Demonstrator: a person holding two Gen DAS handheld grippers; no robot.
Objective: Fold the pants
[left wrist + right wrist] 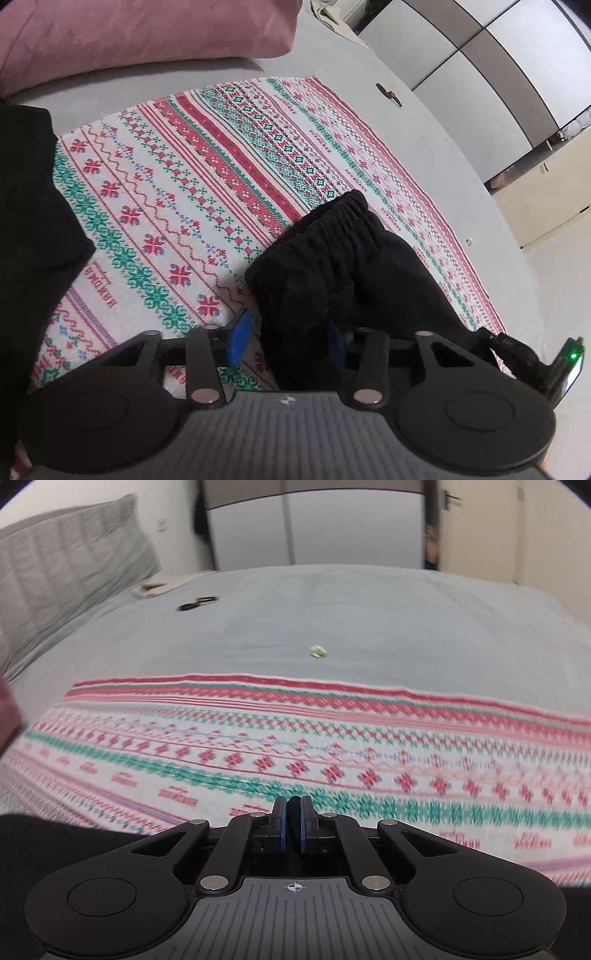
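Here black pants [332, 258] hang between the left gripper's [291, 338] spread fingers.

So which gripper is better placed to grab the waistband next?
Left. The left gripper sits open astride the pants at their bunched waistband, ready to clamp. The right gripper is shut, apparently on a thin pinch of black fabric, with no waistband in its view.

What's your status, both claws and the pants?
Left claw open around black pants, waistband bunched. Right claw shut on pants fabric. Patterned cloth underneath, nothing blocking.

Black pants [332, 258], red-green patterned cloth [207, 155]
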